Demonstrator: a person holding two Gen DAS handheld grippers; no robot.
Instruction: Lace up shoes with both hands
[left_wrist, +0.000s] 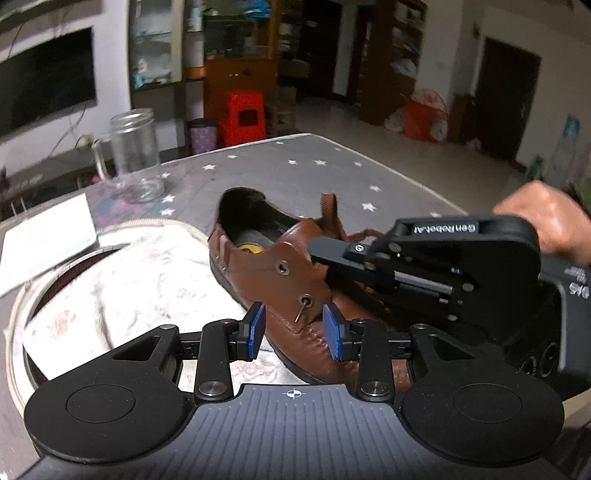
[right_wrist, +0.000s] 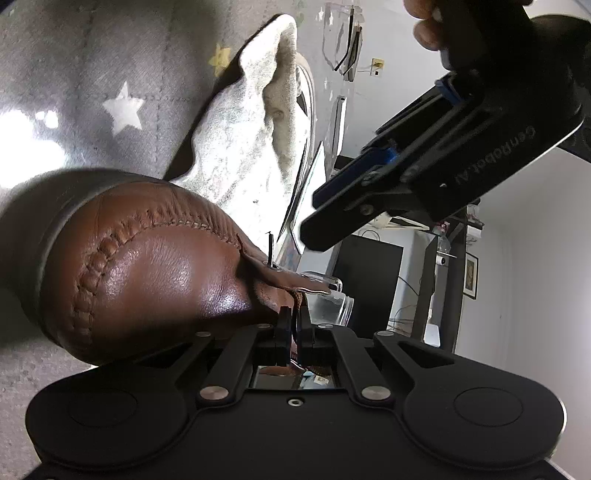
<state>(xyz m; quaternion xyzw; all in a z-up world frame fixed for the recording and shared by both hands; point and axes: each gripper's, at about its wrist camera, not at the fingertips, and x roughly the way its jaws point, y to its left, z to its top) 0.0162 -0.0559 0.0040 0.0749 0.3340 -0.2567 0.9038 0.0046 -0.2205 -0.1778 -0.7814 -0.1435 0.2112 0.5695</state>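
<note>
Two grippers | your left gripper (left_wrist: 293, 330) part-open astride brown shoe (left_wrist: 280, 280), lower centre | your right gripper (right_wrist: 294, 325) shut, seemingly pinching the lace (right_wrist: 300, 295)

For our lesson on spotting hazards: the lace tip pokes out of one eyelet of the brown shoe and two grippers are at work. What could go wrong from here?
1. The lace tip barely sticks out of the eyelet; the open left gripper may miss it or push it back in.
2. The right gripper is shut at the shoe opening; a tug might shift the shoe.
3. A glass jar stands behind; a sweep could topple it.
</note>
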